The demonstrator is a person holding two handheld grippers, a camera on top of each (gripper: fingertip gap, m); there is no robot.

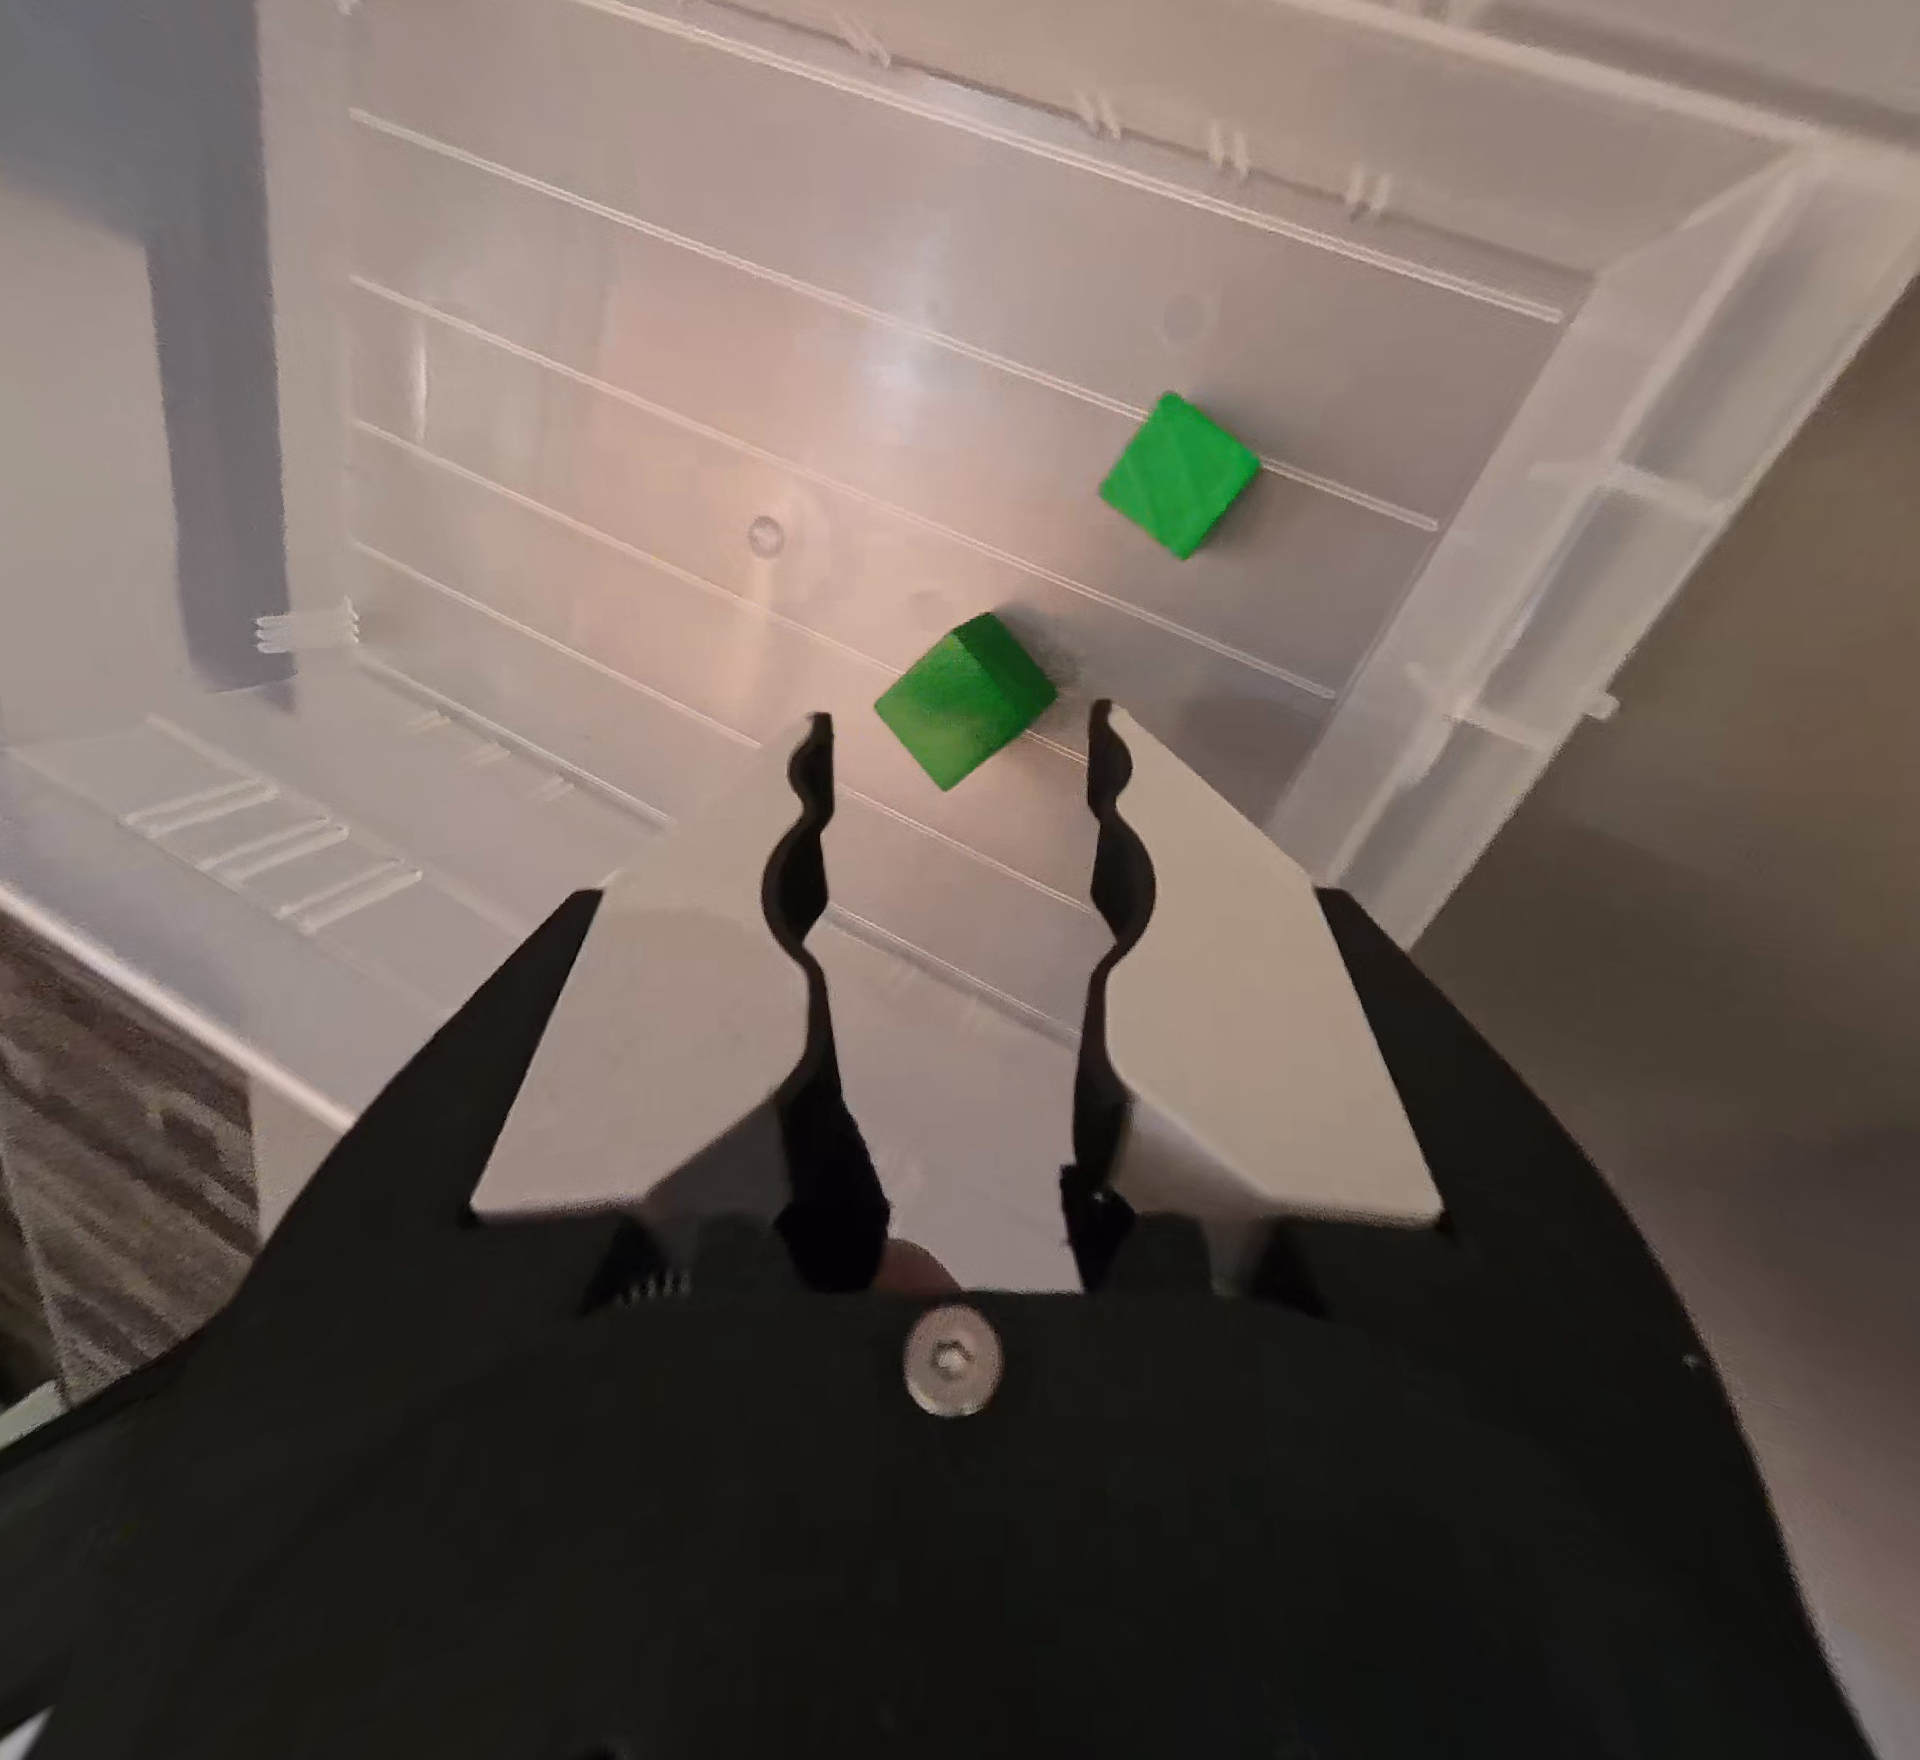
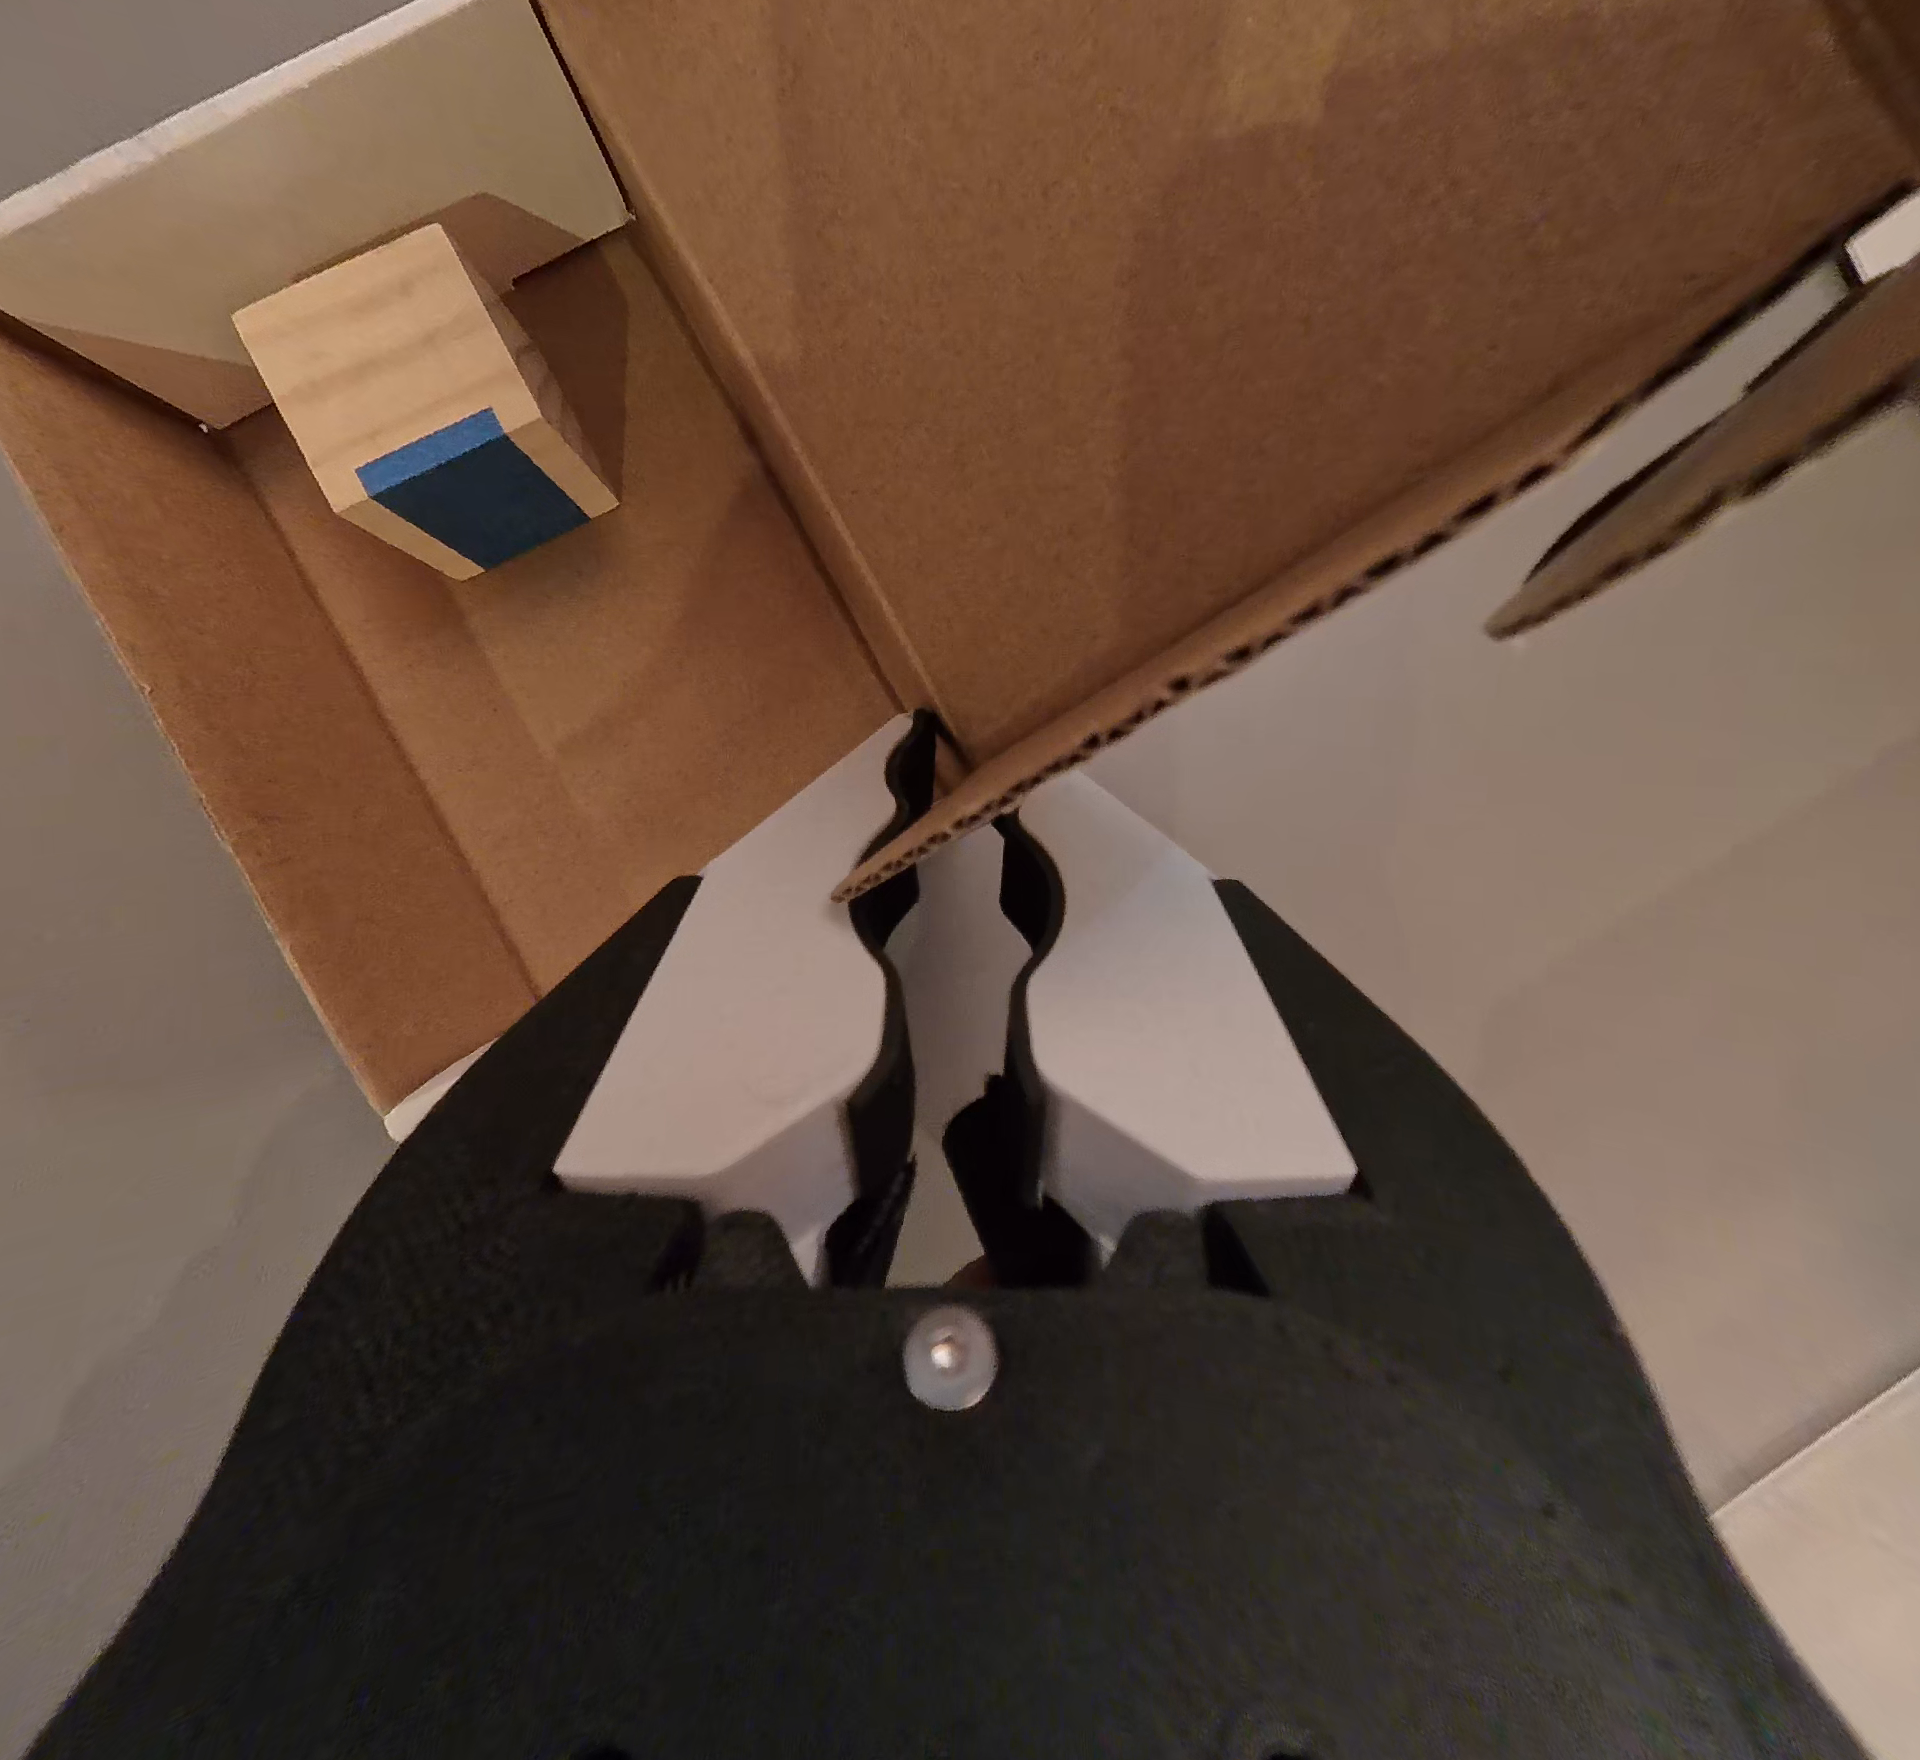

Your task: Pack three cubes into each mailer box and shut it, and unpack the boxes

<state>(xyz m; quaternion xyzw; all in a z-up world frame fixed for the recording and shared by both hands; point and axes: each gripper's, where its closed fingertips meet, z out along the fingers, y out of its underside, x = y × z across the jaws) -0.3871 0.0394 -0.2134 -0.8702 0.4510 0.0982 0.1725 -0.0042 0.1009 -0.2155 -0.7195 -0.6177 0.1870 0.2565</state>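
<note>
In the left wrist view my left gripper [image 1: 961,734] is open above a clear plastic bin [image 1: 727,360]. A green cube [image 1: 964,700] lies on the bin floor just past the fingertips, apart from both pads. A second green cube [image 1: 1179,476] lies farther back right. In the right wrist view my right gripper [image 2: 961,775] is shut on the corner of the brown cardboard lid flap [image 2: 1195,308] of an open mailer box [image 2: 416,723]. A wooden block with a blue face [image 2: 436,401] sits inside the box at the far left corner.
The bin's ribbed right wall [image 1: 1558,515] and near rim [image 1: 208,983] bound the cubes. A grey patterned surface [image 1: 104,1139] lies at lower left. In the right wrist view a second cardboard flap [image 2: 1714,474] hangs at right over a pale tabletop [image 2: 1455,983].
</note>
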